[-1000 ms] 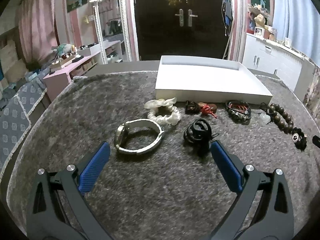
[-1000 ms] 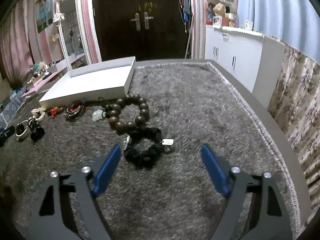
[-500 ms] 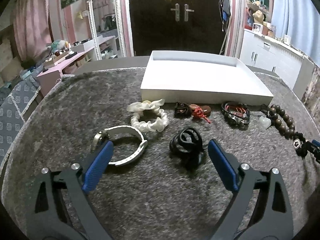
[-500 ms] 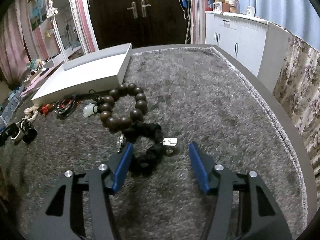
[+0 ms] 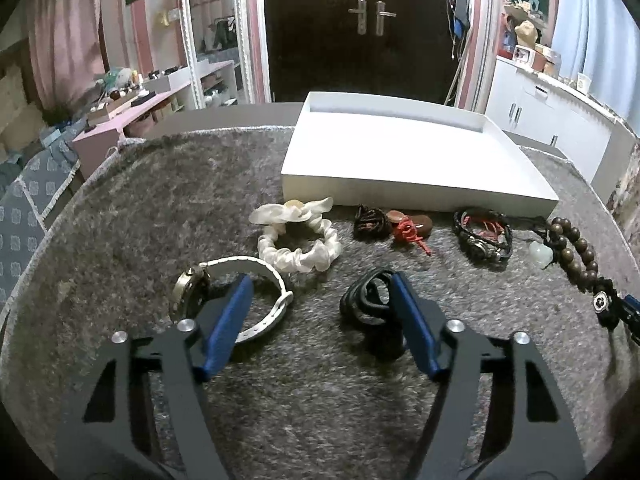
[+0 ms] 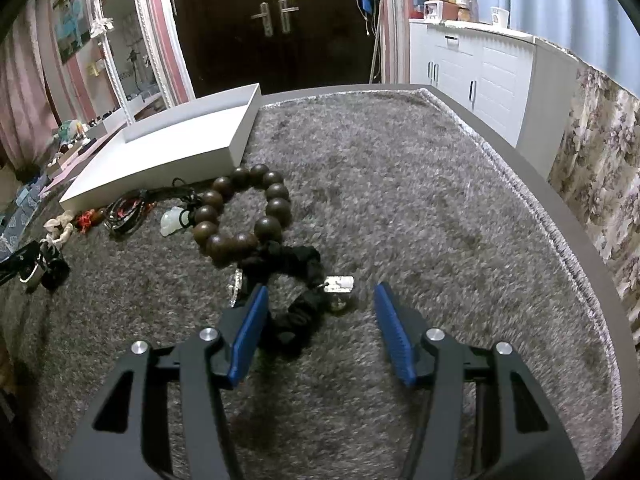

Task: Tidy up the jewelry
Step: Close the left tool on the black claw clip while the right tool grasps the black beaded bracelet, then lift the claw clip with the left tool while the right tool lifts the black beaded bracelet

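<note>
Left gripper point(image 5: 320, 292) low over the mat point(image 5: 120, 220), jaws apart between watch point(image 5: 224, 292) and black band point(image 5: 370, 300). Right gripper point(image 6: 320, 300) low, jaws apart astride the black scrunchie point(image 6: 298, 280). Tray point(image 5: 416, 196) behind.

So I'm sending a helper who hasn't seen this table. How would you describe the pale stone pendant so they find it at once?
Start at the white tray on the grey rug. Along its front edge lies a row of jewelry; go to the right end, by the dark wooden bead bracelet. The pale stone pendant sits just left of those beads on a black cord, the only translucent whitish-green piece there.
</note>
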